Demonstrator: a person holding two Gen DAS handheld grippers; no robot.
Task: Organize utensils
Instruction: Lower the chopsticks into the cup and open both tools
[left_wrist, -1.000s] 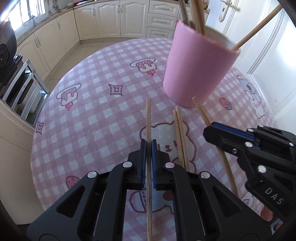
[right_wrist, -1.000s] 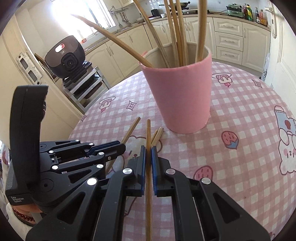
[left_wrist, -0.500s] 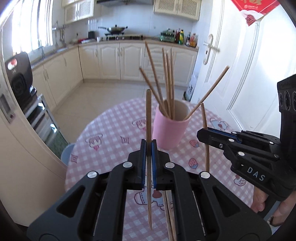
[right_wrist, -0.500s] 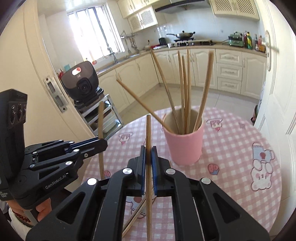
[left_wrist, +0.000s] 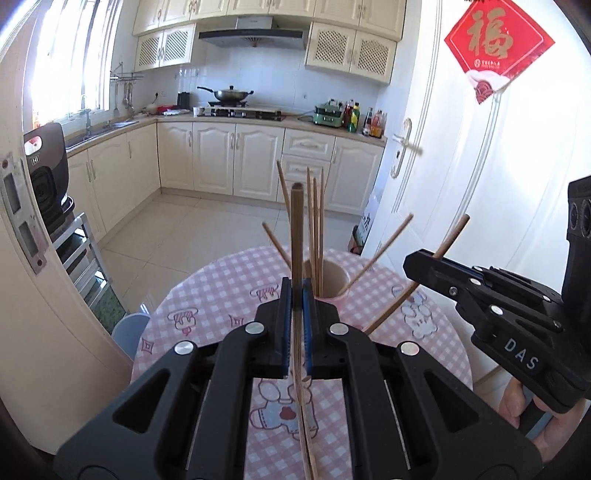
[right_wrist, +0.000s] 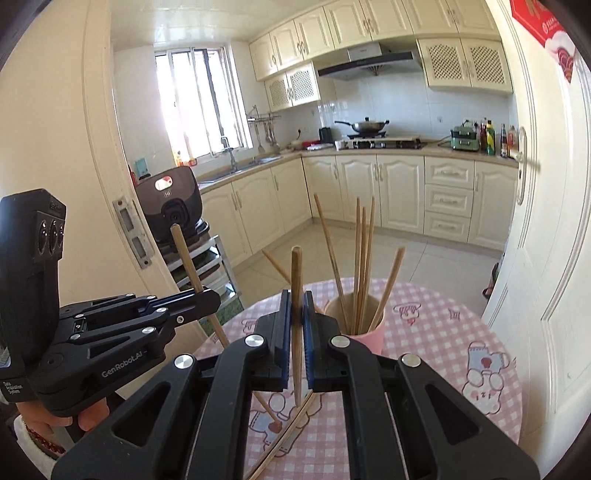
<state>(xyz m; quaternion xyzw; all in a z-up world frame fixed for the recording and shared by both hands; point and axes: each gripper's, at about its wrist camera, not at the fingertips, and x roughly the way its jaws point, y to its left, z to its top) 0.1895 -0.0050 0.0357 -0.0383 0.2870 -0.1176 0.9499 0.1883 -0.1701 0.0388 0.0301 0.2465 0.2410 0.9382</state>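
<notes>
I am holding the left gripper (left_wrist: 295, 328) clenched on a chopstick (left_wrist: 296, 229), its blue pads (left_wrist: 283, 328) pressing the stick from both sides while it is standing nearly upright, its blunt top rising above the jaws and its lower end hanging over the table (left_wrist: 207, 299). The right gripper (right_wrist: 295, 332) is gripping a second chopstick (right_wrist: 296, 280) the same way, upright between its pads, the thin tip pointing down toward the pink checked cloth. Each tool is showing in the other's view: from the left camera the right gripper (left_wrist: 436, 267) is sitting off to the side with its stick (left_wrist: 448, 236) slanting through the jaws, and from the right camera the left gripper (right_wrist: 201, 297) is holding its stick (right_wrist: 186, 258) at a tilt. Both are hovering well above the table — neither stick is touching the cloth. Just beyond the fingers the pink cup (right_wrist: 364, 332) is standing on the table, already carrying several chopsticks (right_wrist: 360, 258) that are fanning out of its rim, some upright, some leaning. Below the grippers two more chopsticks (right_wrist: 291, 435) are lying flat on the cloth, close together, partly hidden behind the jaws. Farther out the kitchen is opening up: cream cabinets (left_wrist: 214, 162), a wok (left_wrist: 229, 94) on the stove, a white door (left_wrist: 461, 184) with a red decoration (left_wrist: 495, 48).
</notes>
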